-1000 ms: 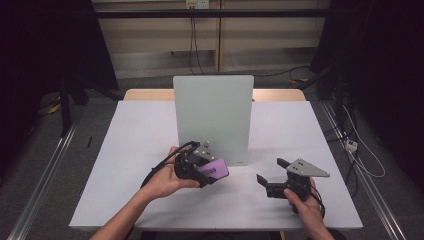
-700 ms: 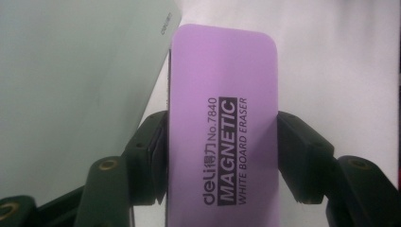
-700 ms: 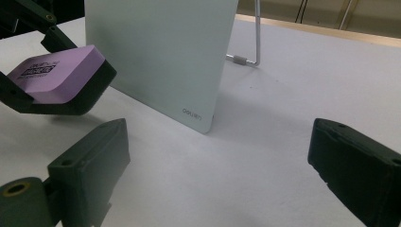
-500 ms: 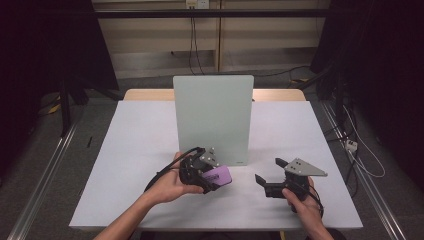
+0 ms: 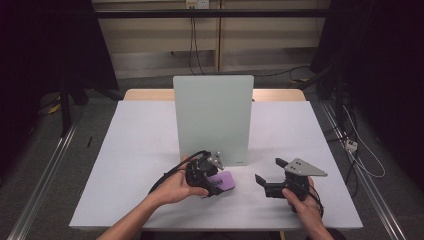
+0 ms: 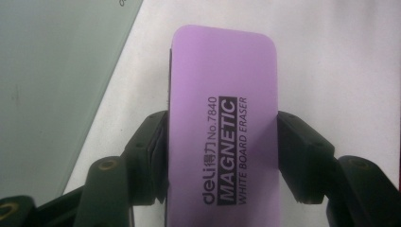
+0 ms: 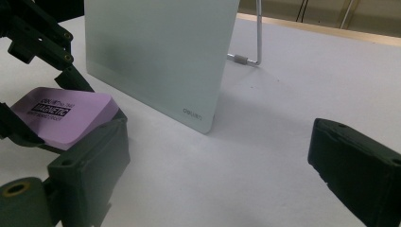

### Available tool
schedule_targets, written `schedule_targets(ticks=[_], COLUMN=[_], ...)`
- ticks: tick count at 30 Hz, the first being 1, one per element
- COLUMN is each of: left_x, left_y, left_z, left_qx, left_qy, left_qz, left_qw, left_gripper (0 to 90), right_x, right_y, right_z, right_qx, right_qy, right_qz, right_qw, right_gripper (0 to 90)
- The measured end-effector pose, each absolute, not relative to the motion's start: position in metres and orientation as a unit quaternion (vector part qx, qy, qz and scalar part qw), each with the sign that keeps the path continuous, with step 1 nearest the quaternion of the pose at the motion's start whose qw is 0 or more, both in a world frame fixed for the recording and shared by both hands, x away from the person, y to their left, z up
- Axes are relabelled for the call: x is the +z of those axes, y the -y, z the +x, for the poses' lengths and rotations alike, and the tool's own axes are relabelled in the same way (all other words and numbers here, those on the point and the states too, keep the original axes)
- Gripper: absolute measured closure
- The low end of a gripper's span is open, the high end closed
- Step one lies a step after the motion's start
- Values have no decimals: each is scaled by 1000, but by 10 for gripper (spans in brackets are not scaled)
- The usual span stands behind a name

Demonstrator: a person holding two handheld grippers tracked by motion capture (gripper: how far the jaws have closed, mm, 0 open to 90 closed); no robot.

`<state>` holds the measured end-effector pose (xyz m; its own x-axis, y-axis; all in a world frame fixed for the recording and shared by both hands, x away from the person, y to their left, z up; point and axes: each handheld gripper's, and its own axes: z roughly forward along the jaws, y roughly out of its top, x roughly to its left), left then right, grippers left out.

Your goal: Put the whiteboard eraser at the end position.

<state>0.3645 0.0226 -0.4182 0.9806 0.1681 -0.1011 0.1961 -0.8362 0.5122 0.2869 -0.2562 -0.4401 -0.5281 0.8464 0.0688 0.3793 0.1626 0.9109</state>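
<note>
A purple magnetic whiteboard eraser [image 5: 223,180] is clamped by its long sides in my left gripper [image 5: 214,181], low over the white table [image 5: 135,145] just in front of the upright pale green whiteboard [image 5: 212,117]. In the left gripper view the eraser [image 6: 222,118] points away between the jaws of my left gripper [image 6: 222,156], label up, with the board [image 6: 52,80] at left. My right gripper [image 5: 269,171] stands open to the right with nothing in it. In its view the right gripper [image 7: 217,161] faces the board's lower corner [image 7: 198,113], and the eraser [image 7: 66,113] lies at left.
The whiteboard leans on a metal wire stand [image 7: 248,59] behind it. Bare table surface lies to the left, the right and behind the board. Cables [image 5: 350,145] run over the floor to the right of the table.
My left gripper has brought the eraser down and slightly toward the person and to the right. The right gripper has stayed still and open.
</note>
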Motion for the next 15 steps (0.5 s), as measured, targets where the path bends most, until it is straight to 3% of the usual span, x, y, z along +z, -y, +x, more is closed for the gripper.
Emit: schedule_targets(ticks=[15], left_x=[-427], left_y=[-20], left_z=[367], left_qx=[-44], left_qy=[-104], left_qz=[958], left_qw=[265], left_gripper=[396], right_x=[-440], right_y=[256], right_z=[286], right_qx=[488], right_qy=[-725], right_qz=[423], right_qw=[239], right_gripper=[64])
